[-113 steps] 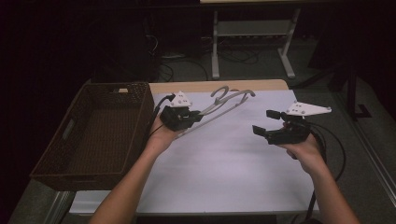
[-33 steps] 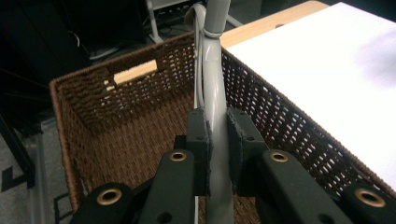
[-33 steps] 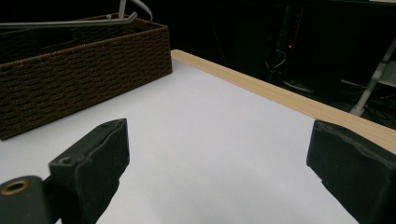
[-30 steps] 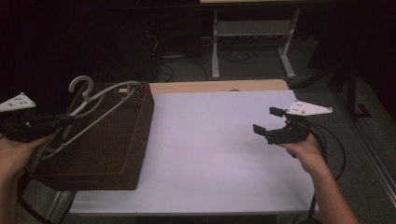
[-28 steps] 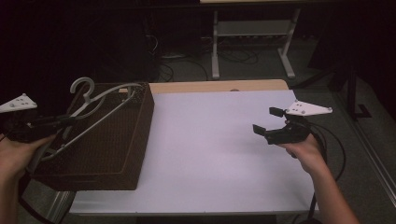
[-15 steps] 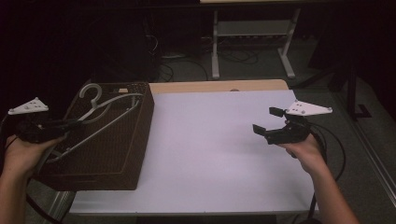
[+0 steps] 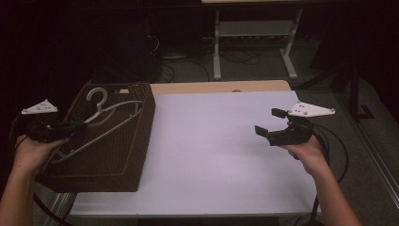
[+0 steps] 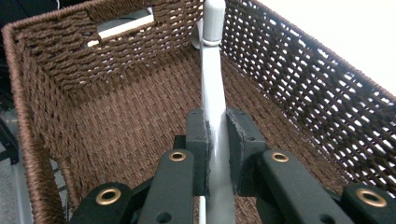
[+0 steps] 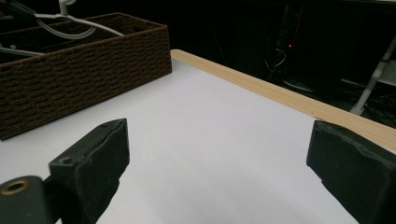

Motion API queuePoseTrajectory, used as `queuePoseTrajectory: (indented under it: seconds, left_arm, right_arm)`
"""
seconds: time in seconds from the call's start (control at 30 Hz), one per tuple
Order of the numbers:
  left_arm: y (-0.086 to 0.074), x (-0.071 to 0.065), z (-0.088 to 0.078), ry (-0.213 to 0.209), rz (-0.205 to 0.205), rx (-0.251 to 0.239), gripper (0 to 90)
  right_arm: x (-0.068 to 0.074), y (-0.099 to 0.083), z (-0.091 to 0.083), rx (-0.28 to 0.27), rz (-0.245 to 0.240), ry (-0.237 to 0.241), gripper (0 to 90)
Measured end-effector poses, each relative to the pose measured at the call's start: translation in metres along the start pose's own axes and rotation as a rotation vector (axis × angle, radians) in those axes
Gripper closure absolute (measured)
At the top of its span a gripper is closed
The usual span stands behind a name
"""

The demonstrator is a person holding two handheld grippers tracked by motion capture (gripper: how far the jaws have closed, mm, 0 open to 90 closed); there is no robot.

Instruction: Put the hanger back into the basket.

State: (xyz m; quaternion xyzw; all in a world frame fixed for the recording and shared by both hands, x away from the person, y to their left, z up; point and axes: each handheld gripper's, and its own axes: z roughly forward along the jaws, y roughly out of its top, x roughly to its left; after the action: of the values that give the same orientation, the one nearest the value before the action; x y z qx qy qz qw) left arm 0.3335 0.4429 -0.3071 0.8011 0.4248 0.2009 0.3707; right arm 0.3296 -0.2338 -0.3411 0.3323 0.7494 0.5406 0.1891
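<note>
My left claw [image 8: 217, 154] clamped on grey plastic clothes hanger [image 7: 101, 123] — hanger lies tilted inside brown woven wicker basket [image 7: 123, 162], hook toward basket's far wall. Basket sits at left edge of white tabletop [image 7: 216, 141], overhanging it. My right claw [image 7: 269, 123] — jaws wide, nothing between, above tabletop near right edge.

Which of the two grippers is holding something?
The left gripper: its jaws are shut on the grey hanger over the basket. The right gripper stands open above the table, with nothing between its jaws.
</note>
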Motion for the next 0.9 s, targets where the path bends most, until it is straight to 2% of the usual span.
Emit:
queuePoseTrajectory:
  seconds: [0.07,0.2,0.27,0.4,0.5,0.7,0.9]
  left_arm:
    - [0.000,0.001,0.000,-0.009,-0.005,-0.022,78.3]
    - [0.004,0.002,-0.006,0.018,-0.036,-0.085,54.9]
    - [0.007,0.000,-0.009,0.020,-0.039,-0.102,47.6]
    - [0.012,-0.006,-0.014,0.005,-0.046,-0.135,33.5]
    - [0.016,-0.013,-0.015,-0.025,-0.050,-0.157,22.7]
    - [0.027,-0.034,-0.011,-0.091,-0.041,-0.202,13.5]
    - [0.043,-0.064,-0.004,-0.141,-0.012,-0.253,12.3]
  right_arm:
    - [0.000,0.000,0.000,0.002,0.007,0.002,5.3]
    - [-0.002,0.000,0.000,-0.004,0.005,0.003,5.3]
    - [-0.001,0.000,-0.001,-0.003,0.008,0.004,5.3]
    - [-0.001,0.000,-0.002,-0.006,0.008,0.002,5.3]
    - [-0.001,0.000,-0.001,-0.004,0.006,0.003,5.3]
    - [0.001,0.001,-0.002,-0.006,0.004,0.003,5.3]
    - [0.003,0.002,-0.003,-0.008,0.005,0.004,5.3]
